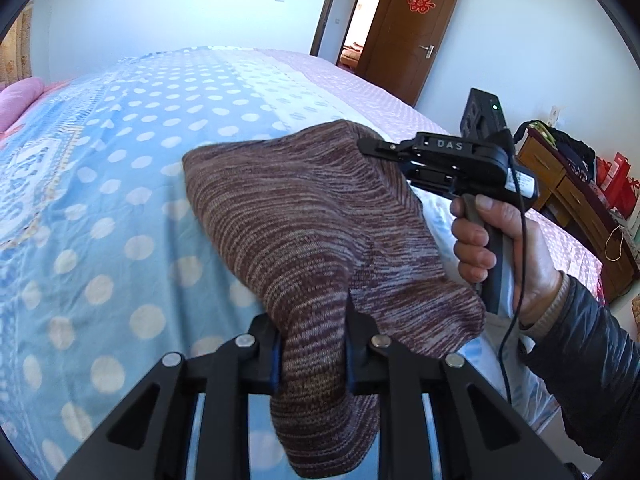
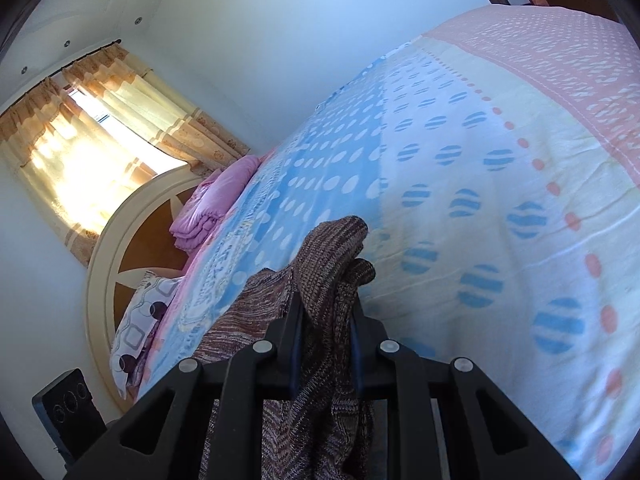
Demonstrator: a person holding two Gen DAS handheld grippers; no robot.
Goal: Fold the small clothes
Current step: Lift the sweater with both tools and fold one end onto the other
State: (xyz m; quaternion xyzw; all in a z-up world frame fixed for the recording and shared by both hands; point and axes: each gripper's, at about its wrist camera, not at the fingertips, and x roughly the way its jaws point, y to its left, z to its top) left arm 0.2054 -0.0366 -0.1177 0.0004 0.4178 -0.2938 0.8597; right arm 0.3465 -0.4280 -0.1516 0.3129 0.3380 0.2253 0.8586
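Observation:
A small brown-and-grey knitted garment (image 1: 304,232) hangs in the air above the bed, stretched between both grippers. My left gripper (image 1: 312,344) is shut on its near edge, cloth bunched between the blue pads. In the left wrist view the right gripper (image 1: 370,147), held by a person's hand (image 1: 500,248), pinches the garment's far corner. Seen from the right wrist, the right gripper (image 2: 326,328) is shut on a fold of the same knitted garment (image 2: 332,256), which drapes down over and under the fingers.
The bed (image 1: 120,168) wears a blue, white and pink dotted cover. A folded pink quilt (image 2: 216,204) and a pillow (image 2: 140,320) lie by the headboard. A wooden desk (image 1: 576,208) with bags stands to the right, beside an open brown door (image 1: 412,36).

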